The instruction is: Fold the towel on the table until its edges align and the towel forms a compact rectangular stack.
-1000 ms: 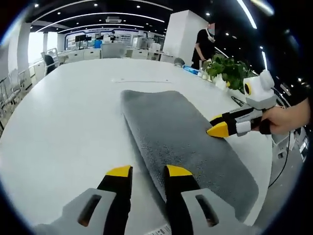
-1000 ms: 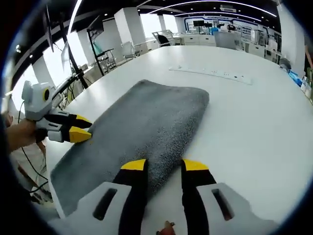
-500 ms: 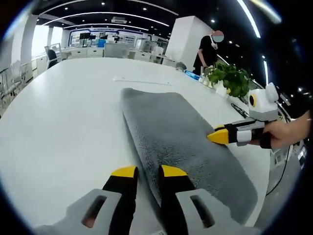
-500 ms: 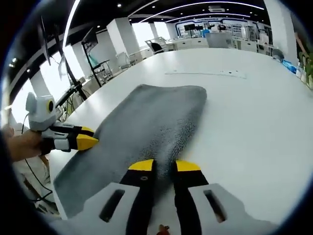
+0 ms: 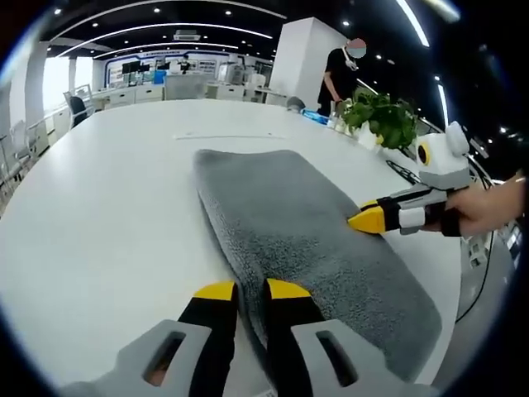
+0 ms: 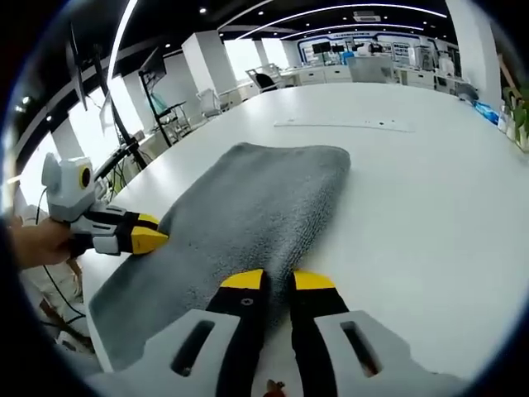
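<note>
One grey towel (image 5: 297,223) lies on the white desk (image 5: 99,198), folded into a long strip with a rounded fold along one long side and a plush, nubby pile; its far end looks square and neat, and its near end reaches close to the desk's edge. No container is plain to see.

In the left gripper view the left hand-held gripper (image 5: 244,289) sits at the towel's near long edge, its yellow-tipped jaws drawn narrow, almost together, at the fold; whether cloth is pinched between them I cannot tell. In the right gripper view the right hand-held gripper (image 6: 278,280) stands the same way at the opposite long edge, jaws nearly together at the towel's border; a grip on the cloth cannot be told there either. Each gripper also comes into the other's view, held in a hand (image 5: 488,207), with its yellow tip against the towel.

Beyond the towel a thin pale strip (image 6: 343,125) lies on the desk; a leafy green plant (image 5: 384,116) stands near the desk's far side, and a person in dark clothes (image 5: 339,78) stands behind it; office desks and chairs fill the background.
</note>
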A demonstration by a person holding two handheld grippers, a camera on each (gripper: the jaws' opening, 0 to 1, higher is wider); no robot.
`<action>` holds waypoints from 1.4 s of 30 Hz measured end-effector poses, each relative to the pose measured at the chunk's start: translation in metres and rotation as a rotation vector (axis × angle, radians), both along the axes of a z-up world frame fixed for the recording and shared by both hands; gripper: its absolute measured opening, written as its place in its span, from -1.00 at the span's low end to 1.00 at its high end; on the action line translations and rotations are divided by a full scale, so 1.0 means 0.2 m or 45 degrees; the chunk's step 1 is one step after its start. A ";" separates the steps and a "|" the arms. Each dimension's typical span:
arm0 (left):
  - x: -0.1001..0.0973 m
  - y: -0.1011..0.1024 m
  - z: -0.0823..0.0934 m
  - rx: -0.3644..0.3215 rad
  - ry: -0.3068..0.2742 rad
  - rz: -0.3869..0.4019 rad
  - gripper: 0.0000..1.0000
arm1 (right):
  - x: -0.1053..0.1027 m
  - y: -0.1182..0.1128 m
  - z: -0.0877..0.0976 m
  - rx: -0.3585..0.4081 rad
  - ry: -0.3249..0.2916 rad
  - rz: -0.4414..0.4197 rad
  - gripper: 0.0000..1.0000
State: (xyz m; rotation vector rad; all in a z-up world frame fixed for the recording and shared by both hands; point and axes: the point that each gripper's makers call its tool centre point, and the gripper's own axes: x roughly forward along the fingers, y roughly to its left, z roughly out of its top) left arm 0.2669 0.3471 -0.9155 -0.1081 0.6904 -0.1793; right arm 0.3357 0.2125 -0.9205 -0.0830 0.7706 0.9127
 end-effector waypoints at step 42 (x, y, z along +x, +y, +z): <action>0.07 -0.48 0.14 0.097 -0.065 -0.301 -0.45 | 0.07 -0.51 0.11 -0.054 -0.034 -0.078 -0.58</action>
